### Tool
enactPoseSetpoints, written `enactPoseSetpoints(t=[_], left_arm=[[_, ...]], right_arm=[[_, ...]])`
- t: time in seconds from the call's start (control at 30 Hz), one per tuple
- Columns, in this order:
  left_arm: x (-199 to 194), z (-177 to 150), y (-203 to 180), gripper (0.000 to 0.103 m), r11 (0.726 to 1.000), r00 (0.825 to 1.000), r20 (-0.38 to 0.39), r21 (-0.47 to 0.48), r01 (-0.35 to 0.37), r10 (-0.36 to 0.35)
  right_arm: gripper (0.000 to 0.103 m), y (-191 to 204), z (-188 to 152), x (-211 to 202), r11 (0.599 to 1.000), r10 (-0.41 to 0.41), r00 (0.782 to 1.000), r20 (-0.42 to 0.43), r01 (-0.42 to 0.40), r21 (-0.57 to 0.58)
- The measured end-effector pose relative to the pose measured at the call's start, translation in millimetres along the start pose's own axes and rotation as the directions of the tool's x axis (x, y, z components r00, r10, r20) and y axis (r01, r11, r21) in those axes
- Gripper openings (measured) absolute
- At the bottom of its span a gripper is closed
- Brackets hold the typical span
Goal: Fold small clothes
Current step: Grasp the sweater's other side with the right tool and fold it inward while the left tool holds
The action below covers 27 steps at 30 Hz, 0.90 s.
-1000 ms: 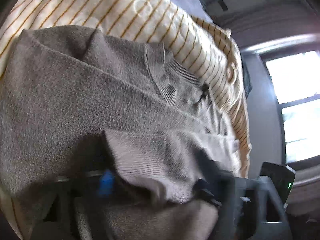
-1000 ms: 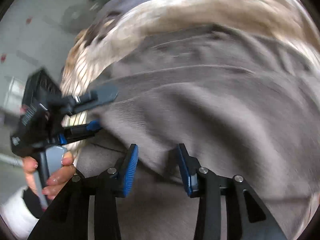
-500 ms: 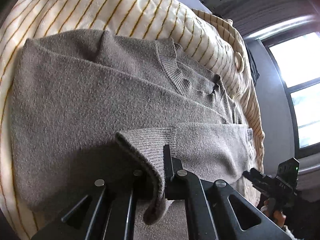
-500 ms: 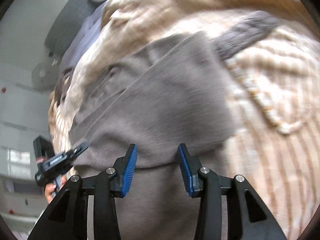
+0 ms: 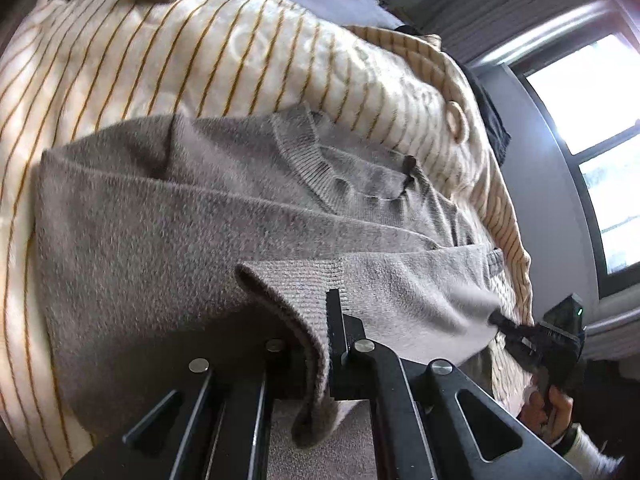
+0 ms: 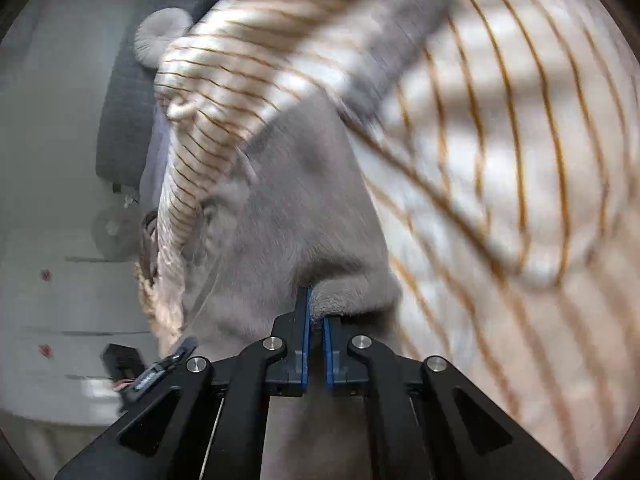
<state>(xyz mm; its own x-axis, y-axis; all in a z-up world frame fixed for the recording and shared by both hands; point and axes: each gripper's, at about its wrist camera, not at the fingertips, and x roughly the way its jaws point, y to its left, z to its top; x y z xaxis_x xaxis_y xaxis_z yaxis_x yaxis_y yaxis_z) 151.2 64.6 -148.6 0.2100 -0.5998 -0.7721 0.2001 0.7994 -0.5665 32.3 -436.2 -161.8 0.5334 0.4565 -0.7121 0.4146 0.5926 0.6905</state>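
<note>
A small grey-brown knitted sweater (image 5: 168, 240) lies on a cream blanket with orange stripes (image 5: 180, 60). Its neckline (image 5: 320, 168) points away from me, and one sleeve is folded across the body. My left gripper (image 5: 310, 340) is shut on the sweater's ribbed hem, which drapes over the fingers. In the right wrist view the same sweater (image 6: 288, 208) fills the middle. My right gripper (image 6: 316, 328) is shut on a bunched edge of it. The right gripper also shows in the left wrist view (image 5: 516, 328), pinching the sweater's far right corner.
The striped blanket (image 6: 500, 160) covers a bed. A window (image 5: 592, 120) is at the right in the left wrist view. A grey round cushion (image 6: 160, 36) and a pale wall lie left in the right wrist view. The other gripper (image 6: 160, 368) shows low left.
My right gripper has closed on the sweater's edge; it was open half a second ago. My left gripper, shut on the hem throughout, has pulled back, so more blanket shows beyond the sweater.
</note>
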Motion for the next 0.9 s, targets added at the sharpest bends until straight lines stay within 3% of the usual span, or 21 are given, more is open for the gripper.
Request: enactPoseSetpoints(t=[0.1,0.17,0.33,0.43,0.47,0.53,0.67,0.8,0.83,0.87,0.9], left_arm=[[9.9,-4.8,5.5,0.005,0.999,0.999,-0.024,0.031,-0.042,0.043],[19.9,-10.9,13.7,0.005,0.998,0.996,-0.057,0.018,-0.066,0.067],[13.9,-17.8,15.9,0.005,0.997,0.996,-0.048,0.037,-0.069,0.071],[16.2,-15.0,14.8,0.005,0.996,0.995,-0.054,0.046,-0.077,0.08],[16.9,-14.5,13.9,0.005,0.995,0.995,-0.053,0.049,-0.084,0.086],[17.0,-14.8,12.6,0.005,0.994,0.994,-0.05,0.051,-0.094,0.097],[18.1,-14.9,11.7,0.005,0.994,0.993,-0.049,0.046,-0.103,0.105],[19.2,-13.9,10.6,0.005,0.992,0.992,-0.054,0.052,-0.111,0.114],[18.9,-13.6,9.8,0.005,0.992,0.992,-0.053,0.054,-0.115,0.118],[17.2,-13.2,7.7,0.005,0.99,0.991,-0.044,0.058,-0.127,0.13],[15.6,-12.9,5.5,0.005,0.988,0.99,-0.033,0.065,-0.137,0.139]], right_arm=[[0.006,11.4,9.0,-4.5,0.994,-0.03,0.999,0.014,0.031,-0.106],[0.006,8.2,9.9,5.4,0.984,-0.095,0.995,-0.012,0.092,-0.152],[0.014,-9.4,-2.5,7.1,0.992,-0.104,0.981,-0.164,0.09,-0.093],[0.018,14.9,-1.5,-21.1,0.972,-0.126,0.984,-0.125,0.097,-0.215],[0.022,22.6,4.9,-29.0,0.964,-0.13,0.987,-0.093,0.104,-0.245],[0.059,32.2,26.6,-35.0,0.954,-0.144,0.989,-0.025,0.132,-0.27],[0.059,37.9,73.4,-6.6,0.952,-0.15,0.989,-0.006,0.143,-0.27],[0.057,23.0,96.7,38.4,0.961,-0.194,0.976,-0.096,0.17,-0.218],[0.051,18.1,96.7,47.0,0.972,-0.164,0.977,-0.139,0.137,-0.19],[0.026,15.4,95.2,51.9,0.98,-0.138,0.976,-0.166,0.11,-0.166],[0.013,17.1,92.8,53.6,0.984,-0.117,0.978,-0.171,0.09,-0.154]])
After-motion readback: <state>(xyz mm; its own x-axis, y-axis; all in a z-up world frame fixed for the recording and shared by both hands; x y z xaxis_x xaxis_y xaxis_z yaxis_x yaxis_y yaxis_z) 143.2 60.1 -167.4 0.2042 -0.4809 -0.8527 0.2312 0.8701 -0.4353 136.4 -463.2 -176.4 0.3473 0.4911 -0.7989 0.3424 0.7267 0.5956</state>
